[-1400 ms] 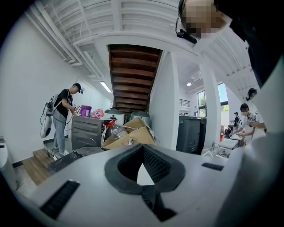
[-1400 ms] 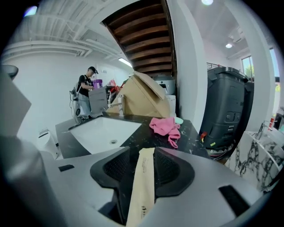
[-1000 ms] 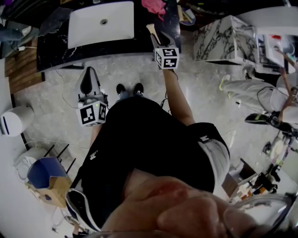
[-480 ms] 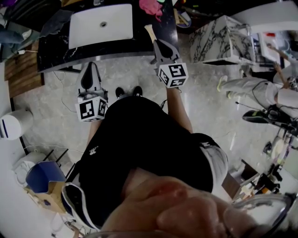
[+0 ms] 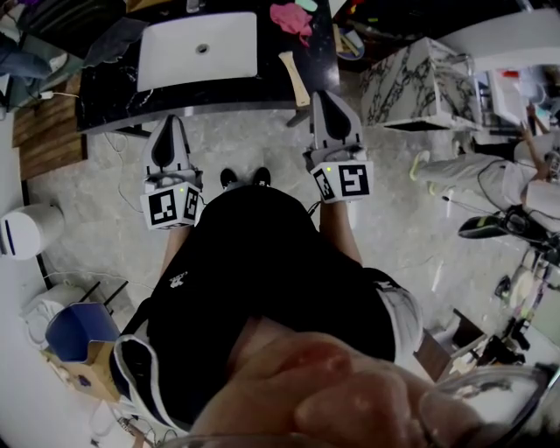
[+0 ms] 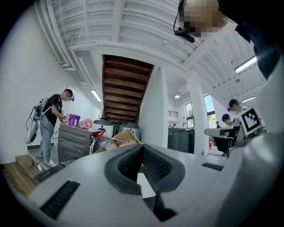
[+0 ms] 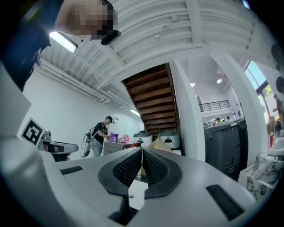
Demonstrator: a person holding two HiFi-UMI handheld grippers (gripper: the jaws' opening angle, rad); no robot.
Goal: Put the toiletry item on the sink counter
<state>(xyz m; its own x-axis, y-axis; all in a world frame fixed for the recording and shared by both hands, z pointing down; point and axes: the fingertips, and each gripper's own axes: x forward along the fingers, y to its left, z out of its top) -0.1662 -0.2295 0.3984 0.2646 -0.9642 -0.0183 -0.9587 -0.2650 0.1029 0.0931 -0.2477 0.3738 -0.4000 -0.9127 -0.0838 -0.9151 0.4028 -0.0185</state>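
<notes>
The toiletry item [image 5: 293,78], a tan stick-shaped thing, lies on the black sink counter [image 5: 280,39] just right of the white basin [image 5: 199,51]. My right gripper [image 5: 323,93] hovers off the counter's front edge, a little to the right of the item and apart from it. In the right gripper view the right gripper [image 7: 142,151] has its pads together with nothing between them. My left gripper [image 5: 169,119] hangs over the floor below the basin. Its jaws meet empty in the left gripper view, where the left gripper [image 6: 142,147] points up at the ceiling.
A pink cloth [image 5: 291,16] lies at the counter's back. A marble-patterned block [image 5: 411,80] stands to the right, a white bin [image 5: 26,229] and a blue bucket [image 5: 79,325] to the left. People stand farther back in the room [image 7: 98,135].
My right gripper has drawn back from the counter toward my body, leaving the tan item lying there. The left gripper has hardly moved.
</notes>
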